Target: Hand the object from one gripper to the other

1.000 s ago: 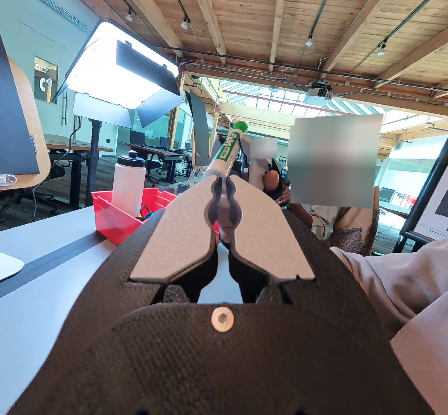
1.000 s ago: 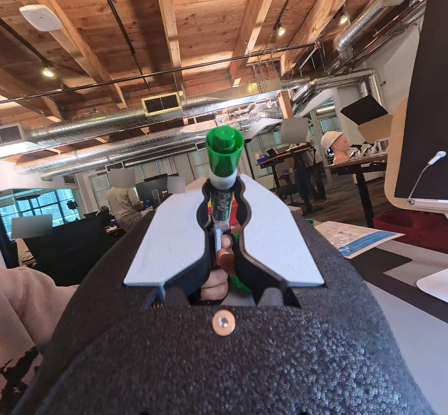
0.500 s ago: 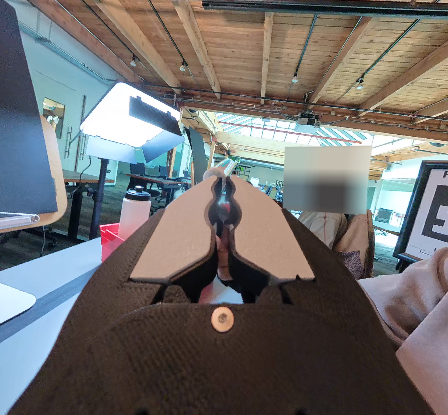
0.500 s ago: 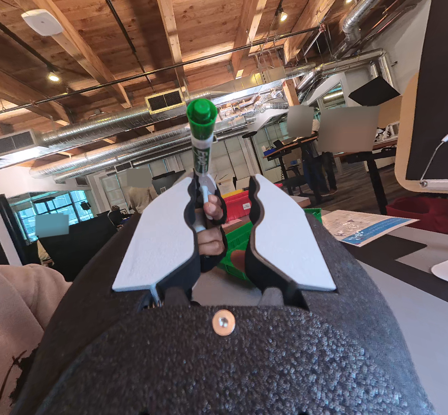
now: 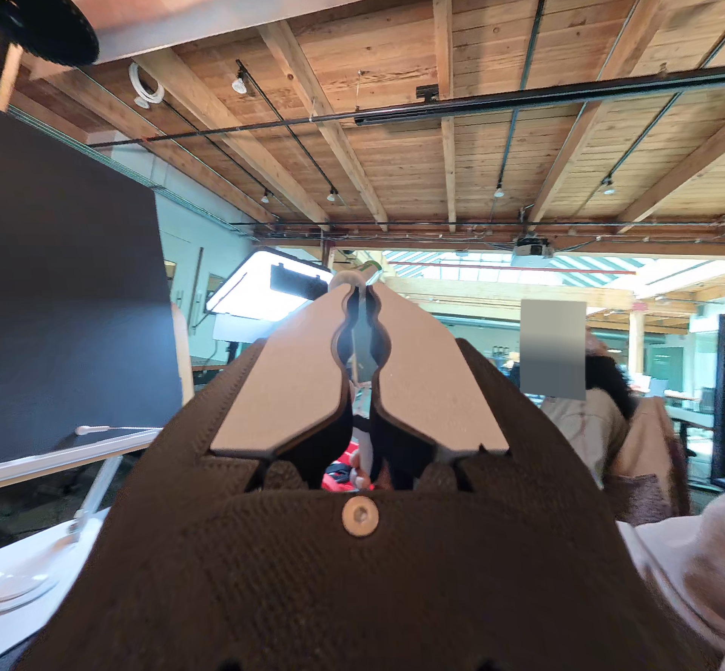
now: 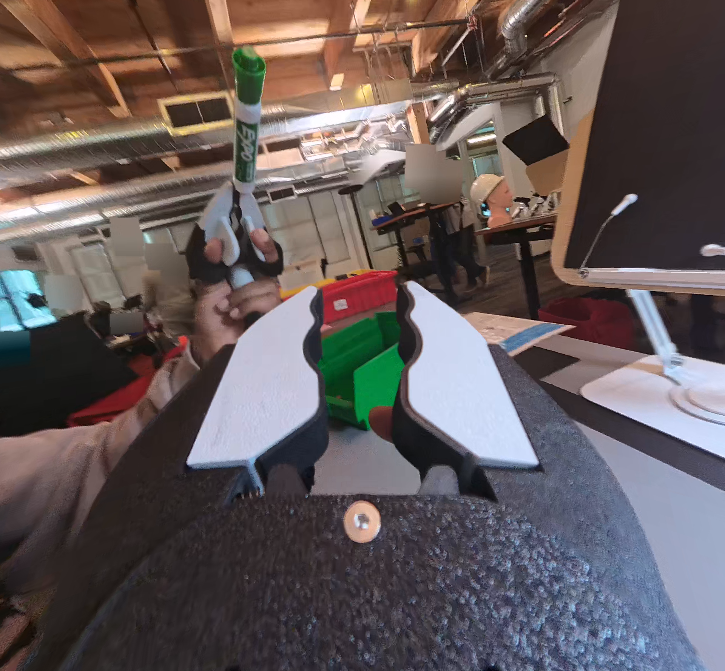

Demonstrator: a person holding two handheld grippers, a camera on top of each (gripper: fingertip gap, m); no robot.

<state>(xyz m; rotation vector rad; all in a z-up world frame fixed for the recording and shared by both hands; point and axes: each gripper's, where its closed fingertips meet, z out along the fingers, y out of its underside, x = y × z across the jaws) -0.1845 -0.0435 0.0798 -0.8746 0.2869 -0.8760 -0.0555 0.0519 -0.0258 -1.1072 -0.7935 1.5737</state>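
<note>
Your left tool [image 6: 239,197] was clenched on the green marker [image 6: 245,118], up in the upper left of the right wrist view, gripping the white lower barrel while the green cap stood on top. The marker's long axis ran nearly vertical, cap toward the ceiling beams, leaning only a touch; its blunt white tail poked out below the tool, just above your hand [image 6: 231,307]. From the left wrist view you saw the same grip end-on: the left tool [image 5: 360,291] sat at frame centre with its jaws nearly together, and only a pale sliver of marker [image 5: 355,277] with a hint of green showed past the tips, blurred.

Your right tool [image 6: 359,295] was released, jaws standing wide apart with nothing between them, low in the centre of its own view and well apart from the marker. Through that gap sat a green bin [image 6: 361,358] on the grey surface [image 6: 635,495]; you couldn't tell what was in it. Behind it was a red bin [image 6: 365,291], contents hidden. A lamp base [image 6: 667,389] rested at the right edge, a dark panel [image 6: 667,103] above it.
</note>
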